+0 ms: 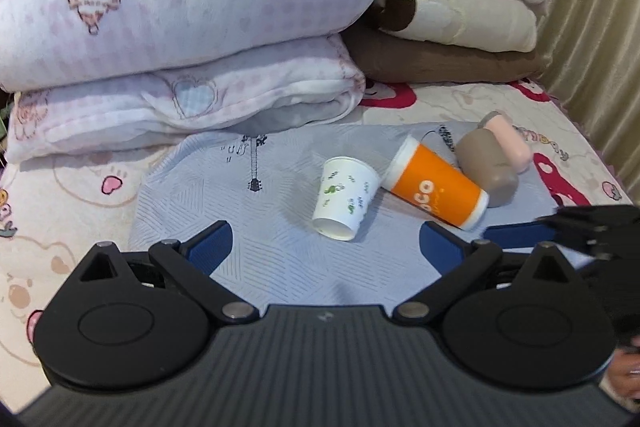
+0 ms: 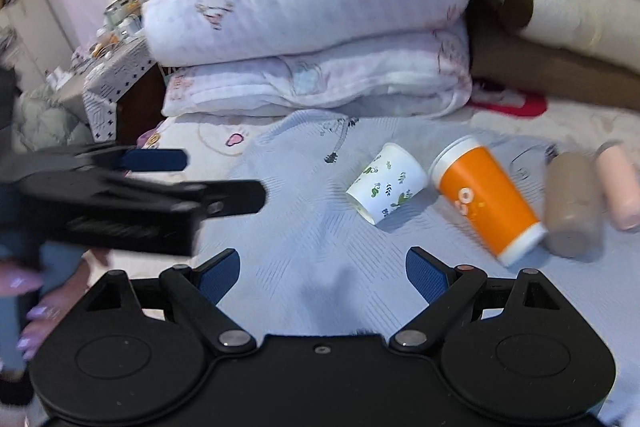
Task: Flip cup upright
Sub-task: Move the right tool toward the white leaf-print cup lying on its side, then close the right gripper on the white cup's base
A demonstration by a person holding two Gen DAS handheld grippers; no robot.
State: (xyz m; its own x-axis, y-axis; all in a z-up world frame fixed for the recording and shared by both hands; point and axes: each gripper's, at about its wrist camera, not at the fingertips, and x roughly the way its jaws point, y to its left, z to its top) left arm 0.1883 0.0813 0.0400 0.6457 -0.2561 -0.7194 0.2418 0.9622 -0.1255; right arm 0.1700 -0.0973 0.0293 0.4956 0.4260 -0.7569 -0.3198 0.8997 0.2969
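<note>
Both grippers' fingers spread wide, empty: left gripper (image 1: 326, 247), right gripper (image 2: 322, 273). White cup (image 1: 346, 203) lies on its side mid-frame on grey cloth (image 1: 280, 251), touching orange cup (image 1: 438, 185), also toppled.

Only the orange cup (image 1: 436, 185) offers lettering: white characters "CO" on its side in the left wrist view, the rest curving out of sight. Printing on the bedsheet (image 1: 558, 147) near the far right is too distorted to read.
</note>
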